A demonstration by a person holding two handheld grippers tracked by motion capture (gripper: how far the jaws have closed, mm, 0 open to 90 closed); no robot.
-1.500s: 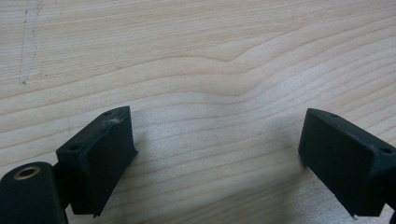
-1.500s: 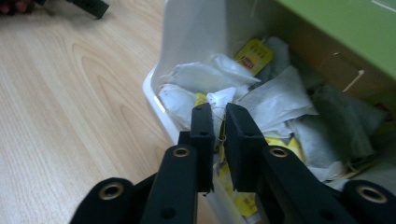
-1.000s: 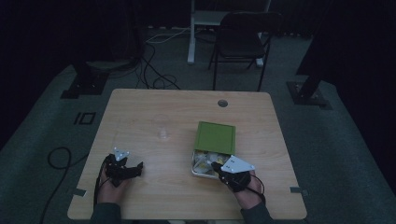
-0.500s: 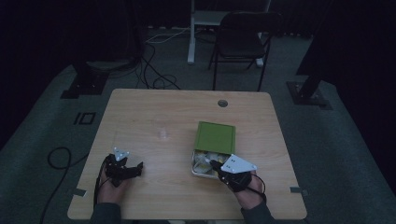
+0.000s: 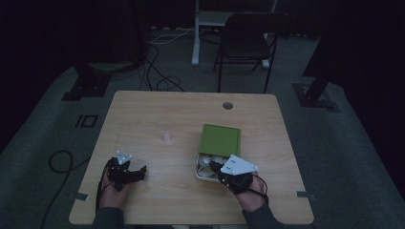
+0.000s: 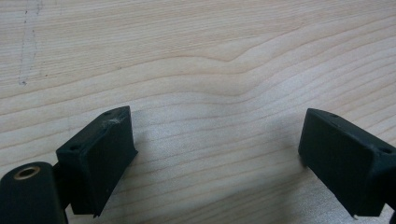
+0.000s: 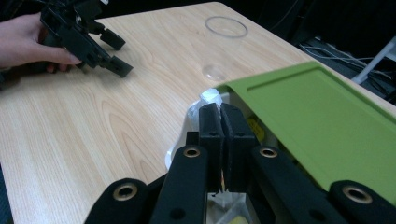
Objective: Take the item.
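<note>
Right tongs [image 7: 222,122] closed tight at the near end of the white box [image 5: 200,168], pinching what looks like a thin white wrapper [image 7: 209,99]; contents otherwise unclear. Green lid [image 5: 219,140] slid back, covering the far part. Against the earlier frames the right hand sits slightly higher, so a lift-out seems under way. Left tongs [image 6: 215,154] wide, holding nothing, over bare tabletop [image 6: 196,56], unmoved. Clear cup [image 7: 225,44] stands apart, mid-tabletop.

Room dim, walls dark. Grey carpet floor [image 5: 334,157]. Light wooden table [image 5: 157,114], round hole at far edge. Black chair [image 5: 248,40] beyond it. Cables [image 5: 157,78] on floor, far left.
</note>
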